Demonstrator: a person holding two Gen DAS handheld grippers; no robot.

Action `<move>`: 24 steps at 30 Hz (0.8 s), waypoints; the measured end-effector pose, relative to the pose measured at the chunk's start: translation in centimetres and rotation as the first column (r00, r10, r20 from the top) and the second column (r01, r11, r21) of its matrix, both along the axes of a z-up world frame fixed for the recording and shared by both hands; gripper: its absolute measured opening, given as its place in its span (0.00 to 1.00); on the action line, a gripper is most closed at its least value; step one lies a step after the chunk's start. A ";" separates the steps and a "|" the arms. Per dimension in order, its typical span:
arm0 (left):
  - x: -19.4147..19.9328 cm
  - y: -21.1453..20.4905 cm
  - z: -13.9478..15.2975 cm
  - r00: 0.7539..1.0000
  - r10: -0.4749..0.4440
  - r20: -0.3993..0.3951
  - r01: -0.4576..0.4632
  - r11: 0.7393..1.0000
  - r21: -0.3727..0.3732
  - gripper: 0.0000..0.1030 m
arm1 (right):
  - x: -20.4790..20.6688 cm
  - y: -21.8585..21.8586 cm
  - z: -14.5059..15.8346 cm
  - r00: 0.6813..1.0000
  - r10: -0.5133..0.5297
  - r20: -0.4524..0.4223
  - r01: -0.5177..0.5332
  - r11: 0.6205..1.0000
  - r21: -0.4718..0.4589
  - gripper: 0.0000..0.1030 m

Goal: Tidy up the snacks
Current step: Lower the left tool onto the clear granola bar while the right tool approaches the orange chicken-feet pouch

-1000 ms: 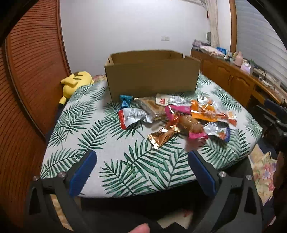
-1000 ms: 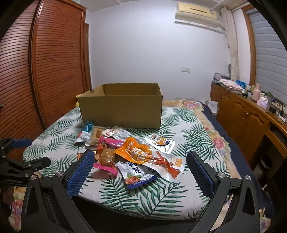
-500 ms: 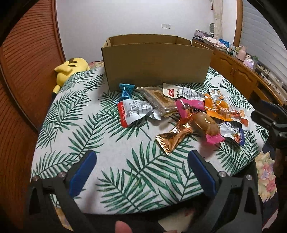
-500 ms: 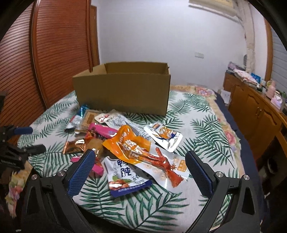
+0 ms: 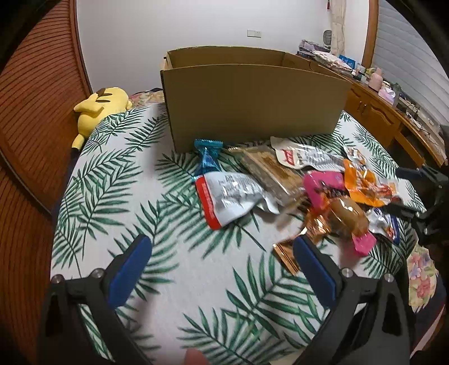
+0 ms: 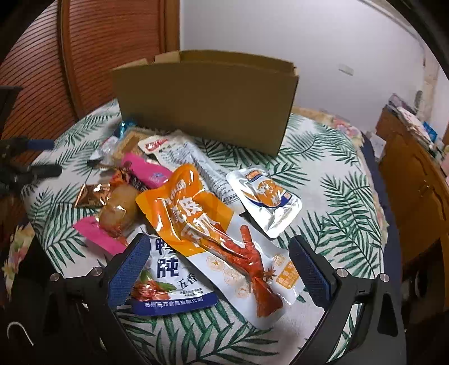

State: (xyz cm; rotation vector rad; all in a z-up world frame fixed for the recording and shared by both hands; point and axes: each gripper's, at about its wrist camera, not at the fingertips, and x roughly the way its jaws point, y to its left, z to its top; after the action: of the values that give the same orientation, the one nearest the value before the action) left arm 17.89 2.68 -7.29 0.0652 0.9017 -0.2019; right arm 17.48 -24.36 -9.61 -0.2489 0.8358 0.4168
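I hold my left gripper (image 5: 221,252) low over the leaf-print bedspread (image 5: 168,224), jaws wide apart and empty; the snack pile (image 5: 294,191) lies toward two o'clock, before the cardboard box (image 5: 252,104). My right gripper (image 6: 217,252) hangs spread and empty over the orange chicken-foot packet (image 6: 213,224). The box's inside is hidden, and the pile's near edge is blurred in my left view.

Ahead stands a white wall (image 5: 196,25). Slatted wooden doors (image 5: 31,92) run along the left, a wooden cabinet (image 5: 376,112) along the right. Below spreads a leaf-print bedcover (image 5: 118,179).
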 end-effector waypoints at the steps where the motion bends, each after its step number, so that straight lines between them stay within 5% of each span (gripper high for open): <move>1: 0.5 0.2 0.1 1.000 -0.003 0.001 0.003 1.000 0.000 0.98 | 0.2 0.0 -0.1 1.000 0.009 -0.008 -0.009 1.000 -0.003 0.96; 10: 4.4 -0.1 0.1 0.997 -0.075 -0.017 0.075 0.997 0.008 0.92 | 1.7 -0.2 -0.4 0.999 0.026 -0.040 -0.026 1.000 0.006 0.96; 15: 6.3 -0.7 0.3 0.993 -0.108 -0.048 0.100 0.985 -0.143 0.89 | 2.3 -0.4 -0.6 0.998 0.037 -0.051 -0.036 0.999 0.013 0.96; 19: 7.8 -2.1 0.5 0.993 -0.114 -0.044 0.103 0.975 -0.195 0.86 | 3.0 -0.2 -0.9 0.996 0.060 -0.064 -0.059 0.998 0.010 0.94; 24: 9.9 -4.0 -0.4 0.993 -0.097 -0.073 0.081 0.977 -0.197 0.67 | 3.4 0.0 -1.1 0.994 0.083 -0.068 -0.083 0.997 0.006 0.93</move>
State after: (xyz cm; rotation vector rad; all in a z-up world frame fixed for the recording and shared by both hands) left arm 27.75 -1.28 -7.72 -0.0842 0.9578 -0.3773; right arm 20.87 -24.40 -10.76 -0.2688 0.8938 0.5069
